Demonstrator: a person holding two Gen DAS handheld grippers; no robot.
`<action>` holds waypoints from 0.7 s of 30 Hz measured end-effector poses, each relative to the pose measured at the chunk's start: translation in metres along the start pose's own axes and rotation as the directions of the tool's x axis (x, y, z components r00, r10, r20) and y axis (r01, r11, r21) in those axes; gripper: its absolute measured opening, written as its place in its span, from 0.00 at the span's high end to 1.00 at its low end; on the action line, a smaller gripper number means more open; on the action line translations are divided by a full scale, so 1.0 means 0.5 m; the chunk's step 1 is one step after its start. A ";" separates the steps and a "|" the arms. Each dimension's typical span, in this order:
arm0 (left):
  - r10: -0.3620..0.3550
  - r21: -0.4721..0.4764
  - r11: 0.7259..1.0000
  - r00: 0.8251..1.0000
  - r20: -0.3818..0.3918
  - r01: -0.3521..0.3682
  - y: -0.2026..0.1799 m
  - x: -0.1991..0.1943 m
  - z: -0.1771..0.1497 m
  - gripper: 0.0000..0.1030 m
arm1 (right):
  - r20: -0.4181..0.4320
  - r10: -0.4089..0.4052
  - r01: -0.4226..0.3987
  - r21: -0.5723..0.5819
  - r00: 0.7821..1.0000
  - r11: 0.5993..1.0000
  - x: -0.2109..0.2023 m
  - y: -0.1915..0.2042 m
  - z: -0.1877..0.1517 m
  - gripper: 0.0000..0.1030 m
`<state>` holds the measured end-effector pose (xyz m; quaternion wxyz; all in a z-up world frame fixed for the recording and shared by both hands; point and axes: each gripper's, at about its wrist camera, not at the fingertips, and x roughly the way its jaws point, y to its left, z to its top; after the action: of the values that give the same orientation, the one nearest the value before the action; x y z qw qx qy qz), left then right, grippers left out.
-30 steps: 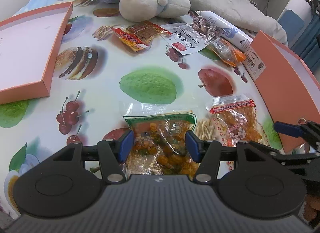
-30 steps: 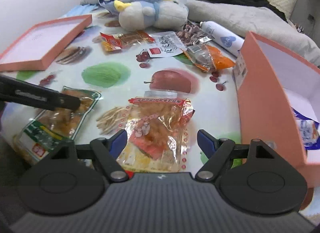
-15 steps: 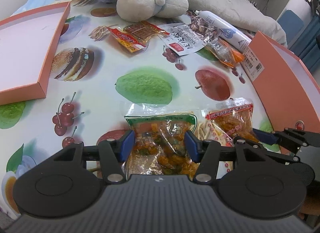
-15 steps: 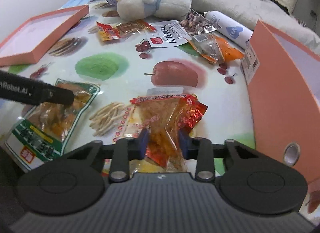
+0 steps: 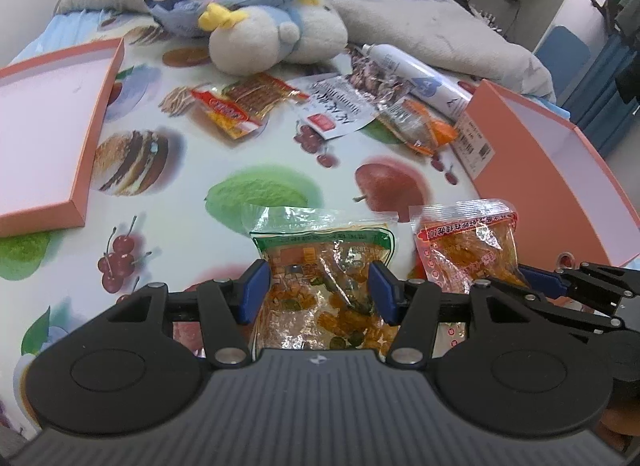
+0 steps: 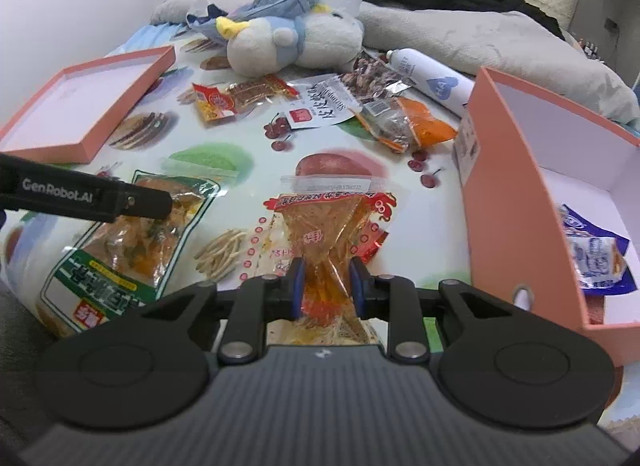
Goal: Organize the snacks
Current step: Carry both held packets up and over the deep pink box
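A clear snack bag with a green border (image 5: 324,250) stands between the blue pads of my left gripper (image 5: 318,286), which is shut on it and holds it raised off the fruit-print cloth. The same bag (image 6: 120,250) shows at the left of the right wrist view, under a black left finger (image 6: 92,197). My right gripper (image 6: 326,282) is shut on a red-printed bag of orange snacks (image 6: 324,221), pinching it narrow at the middle. That red bag (image 5: 468,242) also shows to the right of the green one. The open orange box (image 6: 504,185) stands at the right.
A blue-white packet (image 6: 592,258) lies inside the box. The orange lid (image 5: 48,113) sits far left. Behind are a red-yellow packet (image 5: 240,105), a white packet (image 5: 336,109), an orange packet (image 5: 420,125), a white bottle (image 5: 416,77) and a plush toy (image 5: 272,37).
My right gripper went from wide open around the red bag to shut on it. Both grippers have risen a little, and both bags have come up with them.
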<state>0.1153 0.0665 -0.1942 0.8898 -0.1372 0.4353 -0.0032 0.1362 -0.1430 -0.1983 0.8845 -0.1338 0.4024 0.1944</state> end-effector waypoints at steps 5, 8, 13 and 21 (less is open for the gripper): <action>-0.012 0.004 1.000 1.000 0.024 0.012 -0.016 -0.027 0.006 0.41 | 0.031 -0.010 0.009 0.034 0.999 0.999 -0.035 -0.015 0.009 0.74; -0.034 -0.010 0.999 0.999 0.032 0.034 -0.024 -0.042 0.010 0.41 | 0.041 -0.036 0.034 0.059 0.999 0.998 -0.053 -0.026 0.012 0.73; -0.053 0.009 0.999 0.998 0.036 0.053 -0.051 -0.061 0.021 0.41 | 0.051 -0.052 0.047 0.095 0.997 0.994 -0.079 -0.048 0.017 0.73; -0.115 0.025 0.993 0.991 0.070 0.114 -0.103 -0.089 0.064 0.41 | 0.079 -0.055 0.043 0.155 0.995 0.987 -0.132 -0.091 0.039 0.73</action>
<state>0.1181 0.0304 -0.1283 0.9044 -0.1525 0.3948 -0.0539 0.1299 -0.1915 -0.1318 0.9126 -0.0671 0.3757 0.1464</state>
